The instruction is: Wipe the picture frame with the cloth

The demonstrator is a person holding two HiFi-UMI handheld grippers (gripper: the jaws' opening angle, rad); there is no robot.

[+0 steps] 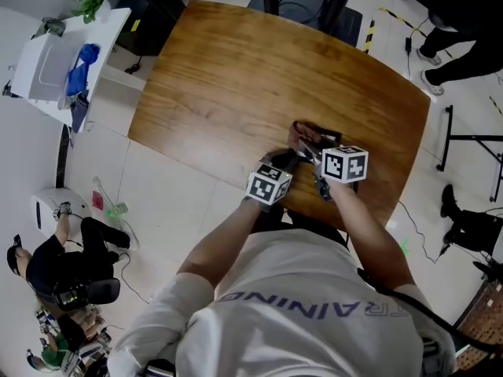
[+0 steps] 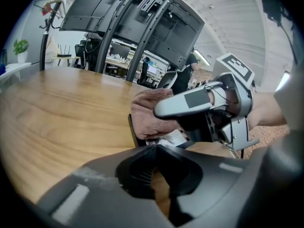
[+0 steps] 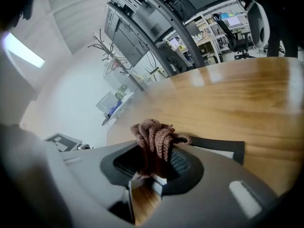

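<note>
A black picture frame (image 1: 330,137) lies flat on the wooden table (image 1: 236,85) near its front edge. A bunched brown cloth (image 1: 302,135) rests on the frame's left part. My right gripper (image 1: 309,147) is shut on that cloth (image 3: 154,137), which sticks up between its jaws, with the frame's black border (image 3: 223,146) just beyond. My left gripper (image 1: 288,158) sits at the frame's near left corner. In the left gripper view its jaws (image 2: 156,148) close on the frame's edge (image 2: 134,133), and the right gripper (image 2: 209,108) presses the cloth (image 2: 149,110) onto the frame.
The table's front edge lies right under both grippers. A white side table (image 1: 47,69) with a blue item stands far left. A person (image 1: 55,265) sits on the floor at lower left. Someone's legs (image 1: 464,49) and a black stand (image 1: 471,140) are on the right.
</note>
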